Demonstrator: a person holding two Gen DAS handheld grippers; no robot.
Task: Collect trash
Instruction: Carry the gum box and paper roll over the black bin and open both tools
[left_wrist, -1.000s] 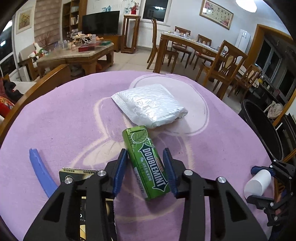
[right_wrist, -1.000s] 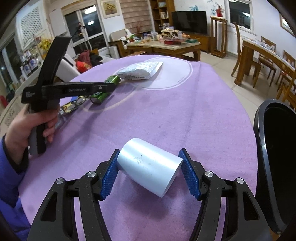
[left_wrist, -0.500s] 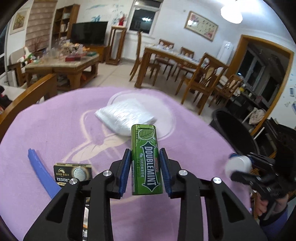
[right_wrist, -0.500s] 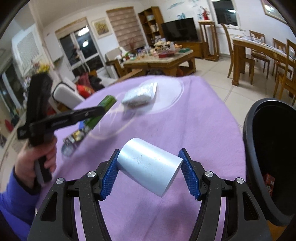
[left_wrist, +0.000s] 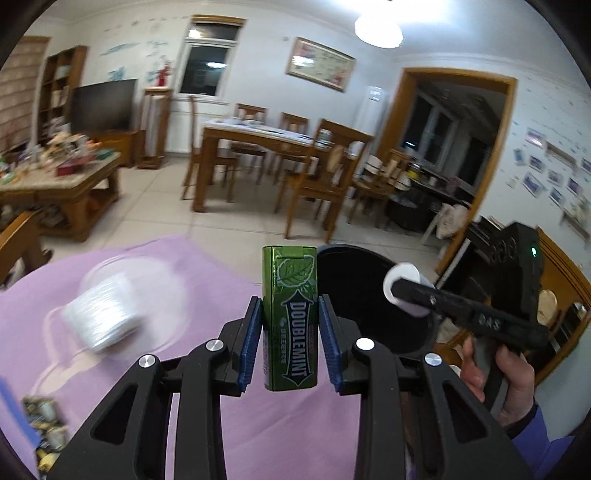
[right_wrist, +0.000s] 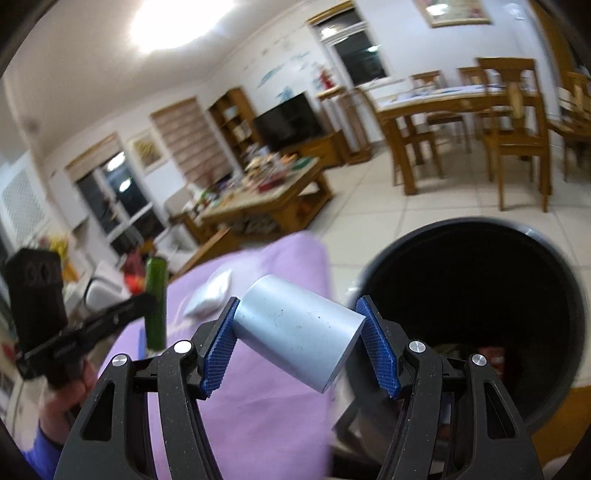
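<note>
My left gripper (left_wrist: 290, 341) is shut on a green Doublemint gum pack (left_wrist: 290, 317) and holds it upright above the purple table (left_wrist: 207, 295). My right gripper (right_wrist: 301, 349) is shut on a white cylinder (right_wrist: 299, 338), held in the air at the near rim of the black trash bin (right_wrist: 554, 266). In the left wrist view the bin (left_wrist: 354, 266) stands just behind the gum pack, and the right gripper with the cylinder (left_wrist: 404, 282) is over it. The gum pack also shows at the left of the right wrist view (right_wrist: 155, 302).
A white padded bag (left_wrist: 99, 317) lies on the table, left of the left gripper. A battery card (left_wrist: 42, 419) and a blue strip (left_wrist: 11, 406) lie at the table's lower left. Some rubbish (right_wrist: 491, 356) lies inside the bin. Wooden chairs and tables stand beyond.
My left gripper closed on the gum pack, lifted it off the table and swung right toward the bin. My right gripper carried the cylinder up and right, to the bin's rim.
</note>
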